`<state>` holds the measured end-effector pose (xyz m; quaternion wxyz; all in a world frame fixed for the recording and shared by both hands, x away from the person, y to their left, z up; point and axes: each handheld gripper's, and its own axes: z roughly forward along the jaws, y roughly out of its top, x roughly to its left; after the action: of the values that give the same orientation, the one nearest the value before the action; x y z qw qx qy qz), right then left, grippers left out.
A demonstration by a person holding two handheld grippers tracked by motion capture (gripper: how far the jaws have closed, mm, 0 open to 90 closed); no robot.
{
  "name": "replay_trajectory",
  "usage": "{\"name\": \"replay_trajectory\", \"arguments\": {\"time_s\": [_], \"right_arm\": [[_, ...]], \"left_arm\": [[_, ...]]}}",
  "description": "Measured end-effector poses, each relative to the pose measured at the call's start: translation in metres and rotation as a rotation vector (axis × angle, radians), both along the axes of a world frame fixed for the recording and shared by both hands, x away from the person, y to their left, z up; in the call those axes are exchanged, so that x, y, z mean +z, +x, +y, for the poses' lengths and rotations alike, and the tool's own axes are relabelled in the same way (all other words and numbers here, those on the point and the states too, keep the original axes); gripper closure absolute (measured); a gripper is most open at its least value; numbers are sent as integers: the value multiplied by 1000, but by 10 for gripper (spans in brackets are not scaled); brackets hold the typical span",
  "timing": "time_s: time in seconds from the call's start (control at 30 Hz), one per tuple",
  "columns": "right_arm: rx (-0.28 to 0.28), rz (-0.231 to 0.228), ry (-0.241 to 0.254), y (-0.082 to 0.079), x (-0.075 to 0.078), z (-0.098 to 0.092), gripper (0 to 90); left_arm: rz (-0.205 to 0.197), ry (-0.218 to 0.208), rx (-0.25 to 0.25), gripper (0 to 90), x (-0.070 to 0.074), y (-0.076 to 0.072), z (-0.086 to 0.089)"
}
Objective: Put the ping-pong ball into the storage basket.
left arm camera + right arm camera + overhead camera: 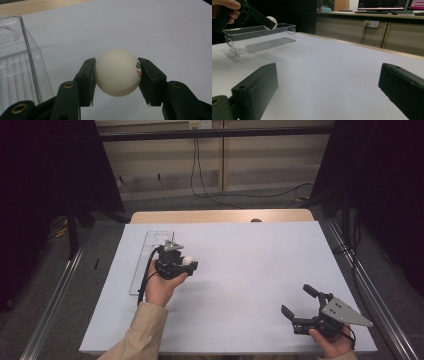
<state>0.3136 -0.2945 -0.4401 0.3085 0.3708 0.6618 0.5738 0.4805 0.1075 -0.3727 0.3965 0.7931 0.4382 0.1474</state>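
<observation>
- Your left gripper [117, 75] is clamped on a white ball [117, 72], one black jaw pressed to each side of it; the ball carries a small dark and red print beside the right-hand jaw.
- From the high view, that left gripper [184, 265] sits in your left hand [161, 287], with the ball [188, 260] at its tip, above the white surface [250, 270] and just beside a clear plastic tray [145, 260].
- From the left gripper view, the clear tray [17, 67] stands to the left of the jaws, apart from the ball.
- From the right gripper view, the ball [272, 22] is held up near the top edge of the tray [259, 37]; whether it is over the tray or beside it you cannot tell from there.
- Your right gripper [298, 301] has its jaws spread wide with nothing between them, and is held low over the near right part of the surface, well apart from the tray.
- Your right hand [332, 342] grips it at the near edge.
</observation>
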Motion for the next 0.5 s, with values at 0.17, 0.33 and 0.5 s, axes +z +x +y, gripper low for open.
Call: {"name": "replay_trajectory", "arguments": {"time_s": [0.17,0.33,0.5], "right_arm": [[-2,0,2,0,0,0,18],[0,1,-2,0,0,0,18],[-3,-4,-4,0,0,0,18]], "left_arm": [[4,17,-9,511,1,0,2],[8,9,-17,511,2,0,4],[9,15,-12,511,2,0,5]]}}
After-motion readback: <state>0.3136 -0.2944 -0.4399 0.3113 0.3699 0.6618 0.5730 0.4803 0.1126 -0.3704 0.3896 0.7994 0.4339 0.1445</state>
